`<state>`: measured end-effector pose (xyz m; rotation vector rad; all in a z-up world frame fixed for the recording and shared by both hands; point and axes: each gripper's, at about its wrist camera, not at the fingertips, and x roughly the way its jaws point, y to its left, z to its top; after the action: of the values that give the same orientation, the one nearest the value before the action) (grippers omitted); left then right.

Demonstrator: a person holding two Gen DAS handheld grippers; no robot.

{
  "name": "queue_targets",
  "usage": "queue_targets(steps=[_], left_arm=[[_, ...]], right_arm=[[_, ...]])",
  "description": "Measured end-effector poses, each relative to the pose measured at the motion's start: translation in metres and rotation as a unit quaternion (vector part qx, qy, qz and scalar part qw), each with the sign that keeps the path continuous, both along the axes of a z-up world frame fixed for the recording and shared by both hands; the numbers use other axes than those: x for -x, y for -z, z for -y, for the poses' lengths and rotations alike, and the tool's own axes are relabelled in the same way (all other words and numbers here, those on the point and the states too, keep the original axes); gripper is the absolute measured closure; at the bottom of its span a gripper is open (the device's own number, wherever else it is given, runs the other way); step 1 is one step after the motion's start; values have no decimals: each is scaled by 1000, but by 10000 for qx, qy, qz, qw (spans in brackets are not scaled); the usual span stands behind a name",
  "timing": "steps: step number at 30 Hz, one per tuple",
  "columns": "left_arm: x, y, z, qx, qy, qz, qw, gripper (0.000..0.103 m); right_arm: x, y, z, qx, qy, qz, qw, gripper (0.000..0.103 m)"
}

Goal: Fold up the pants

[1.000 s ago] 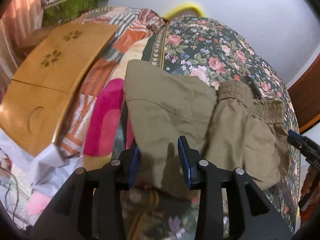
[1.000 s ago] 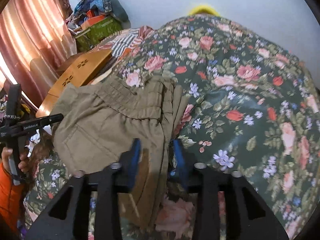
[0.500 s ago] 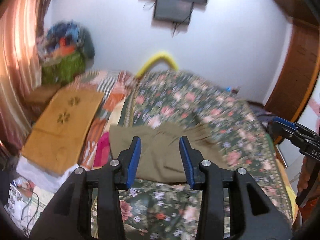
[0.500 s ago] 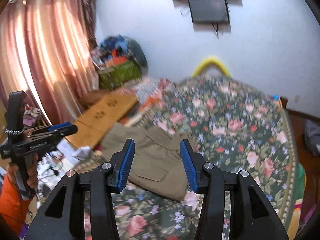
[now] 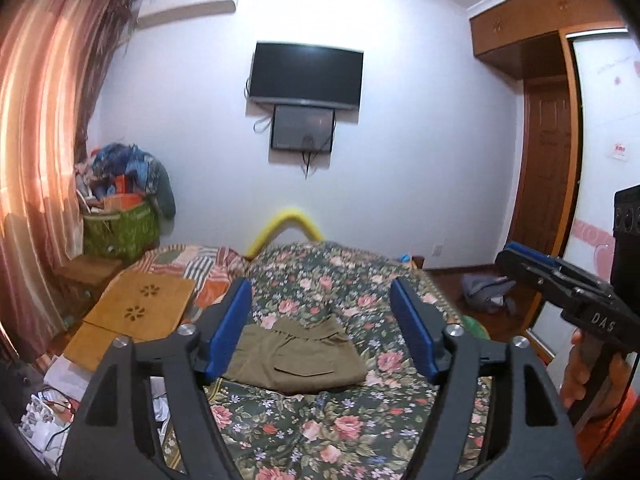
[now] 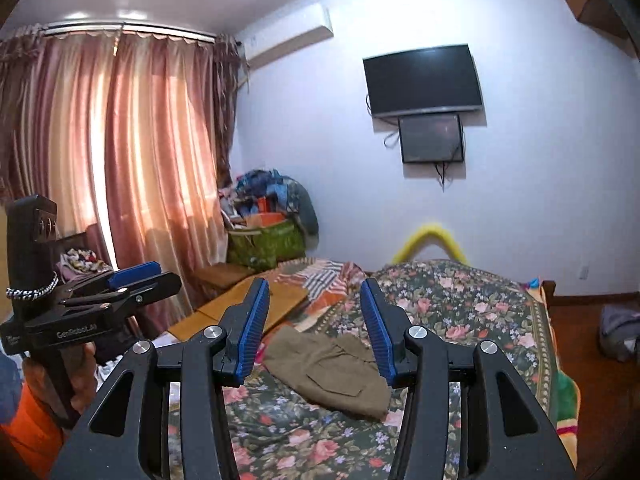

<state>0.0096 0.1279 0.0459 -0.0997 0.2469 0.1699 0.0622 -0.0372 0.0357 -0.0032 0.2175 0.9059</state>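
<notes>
So the pants are olive-khaki cargo style, lying in a compact folded bundle on the floral bedspread, roughly mid-bed, with a flap pocket facing up. From how they sit I'd say the fold is pretty much done. Fabric looks like a soft woven cotton: light, floppy, not slippery, nothing fragile. If the stack needs tidying, I'd pinch through all layers at a corner of the near edge, or at the bunched waistband end on the far side, since a single layer would just peel off and undo the fold.

The left gripper hangs above the bed with its blue pads spread wide and nothing between them. The right gripper is the same deal, jaws parted and empty, well apart from the cloth.

Around that: a wooden board to the left of the bed over a striped blanket, a green basket piled with stuff by the pink curtains, a yellow foam tube at the far end, and a TV on the white wall.
</notes>
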Motion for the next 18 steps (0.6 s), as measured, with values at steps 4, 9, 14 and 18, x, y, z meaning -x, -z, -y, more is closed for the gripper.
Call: queue_targets(steps=[4,9,14,18], left_arm=[[26,-3,17,-92,-28,221,9997,14],[46,5,25,-78,-81,291,9995,7],[54,12,30,-176,-228,338,9990,1],[53,16,33,-224,-248,295,9990,0]], right_arm=[[20,1,7,-78,42,128,9999,48],[31,6,9,-93,179,213,9996,36],[39,10,12,-134,309,213,9992,19],[41,13,14,-175,419,248,9987,9]])
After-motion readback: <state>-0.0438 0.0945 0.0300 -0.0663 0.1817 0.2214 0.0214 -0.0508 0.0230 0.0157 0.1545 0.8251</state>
